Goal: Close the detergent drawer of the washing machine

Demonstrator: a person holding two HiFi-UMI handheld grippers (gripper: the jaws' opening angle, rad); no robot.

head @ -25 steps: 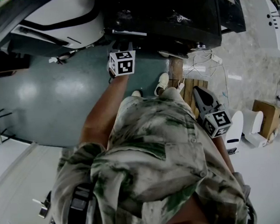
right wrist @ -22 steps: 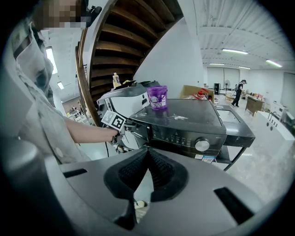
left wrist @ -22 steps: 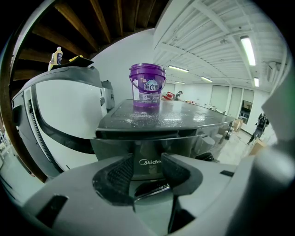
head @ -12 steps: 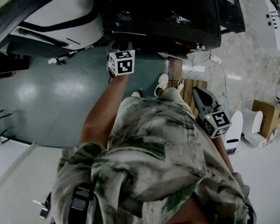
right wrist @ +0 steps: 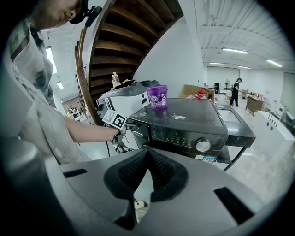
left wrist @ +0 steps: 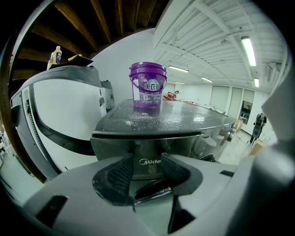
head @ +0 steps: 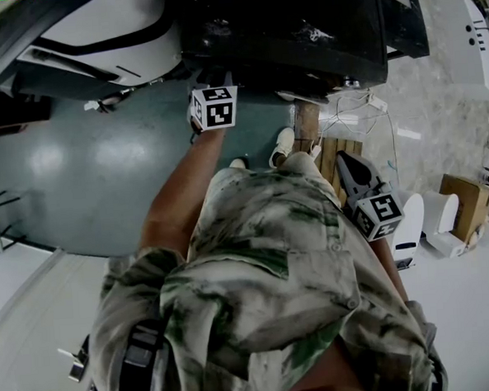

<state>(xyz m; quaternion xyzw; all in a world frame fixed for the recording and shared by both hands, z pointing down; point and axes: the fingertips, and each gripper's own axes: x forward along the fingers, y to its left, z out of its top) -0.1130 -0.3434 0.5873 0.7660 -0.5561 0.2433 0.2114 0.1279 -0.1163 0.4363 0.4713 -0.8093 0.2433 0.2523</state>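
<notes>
A dark washing machine [head: 300,30] stood ahead of the person, with a purple bucket [left wrist: 147,85] upright on its lid. The detergent drawer [left wrist: 152,147] sat in the upper left corner of the machine's front panel. Its branded face was turned outward toward the person. Its long axis ran front to back into the cabinet. From the right gripper view it appeared to stand slightly proud of the panel, though how far out could not be read.

The left gripper [left wrist: 146,167] was held square to that face and close against it. Its jaws were spread and nothing was pinched between them, and the drawer front showed through the gap. Whether the pads touched the face could not be told.

The right gripper [right wrist: 146,152] hung back at the person's side, well apart from the machine, with its jaws pressed together at the tips on nothing.

The moment read as the closing push itself, at or near contact. The next move called for a straight, level shove along the drawer's slide line, not across it, until the face sat flush with the panel.
</notes>
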